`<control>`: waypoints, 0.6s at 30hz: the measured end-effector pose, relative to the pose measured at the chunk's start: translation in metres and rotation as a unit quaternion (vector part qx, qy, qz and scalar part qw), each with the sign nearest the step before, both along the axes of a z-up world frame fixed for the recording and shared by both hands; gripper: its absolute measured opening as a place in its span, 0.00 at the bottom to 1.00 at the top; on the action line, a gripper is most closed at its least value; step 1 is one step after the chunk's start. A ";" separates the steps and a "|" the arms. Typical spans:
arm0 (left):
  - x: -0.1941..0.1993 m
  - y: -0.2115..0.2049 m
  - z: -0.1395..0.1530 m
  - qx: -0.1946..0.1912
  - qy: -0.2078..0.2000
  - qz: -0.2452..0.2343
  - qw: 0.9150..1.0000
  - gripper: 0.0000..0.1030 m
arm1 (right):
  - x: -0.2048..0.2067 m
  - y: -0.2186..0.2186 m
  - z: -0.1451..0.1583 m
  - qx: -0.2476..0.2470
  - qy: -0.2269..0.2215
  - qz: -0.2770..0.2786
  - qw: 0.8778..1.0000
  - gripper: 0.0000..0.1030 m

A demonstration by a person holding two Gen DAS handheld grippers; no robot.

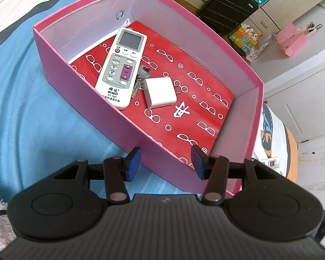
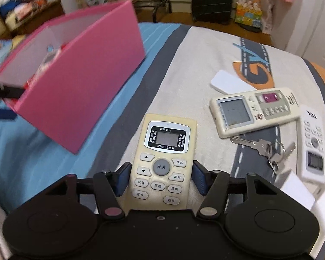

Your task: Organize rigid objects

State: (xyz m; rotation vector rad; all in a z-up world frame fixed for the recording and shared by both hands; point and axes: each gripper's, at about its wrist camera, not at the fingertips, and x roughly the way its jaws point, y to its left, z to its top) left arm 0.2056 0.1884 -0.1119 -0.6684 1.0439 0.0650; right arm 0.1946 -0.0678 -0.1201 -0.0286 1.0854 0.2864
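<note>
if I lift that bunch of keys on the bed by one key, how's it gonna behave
The bunch of keys will probably dangle and swing, since several keys hang loosely from one ring. It is flat metal, so likely slippery between the pads and hard to get under on the soft bed cover. Not fragile.

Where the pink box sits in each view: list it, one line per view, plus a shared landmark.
Left wrist: pink box fills the centre, seen from above, open, just beyond the left gripper.
Right wrist: pink box at upper left, its outer wall facing the camera.
Shared landmark: the black suitcase on the floor behind.
</note>
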 end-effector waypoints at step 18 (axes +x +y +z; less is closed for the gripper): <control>-0.001 0.009 -0.004 -0.036 0.007 0.005 0.999 0.44 | 0.008 0.053 0.154 0.151 -0.143 0.146 0.967 0.63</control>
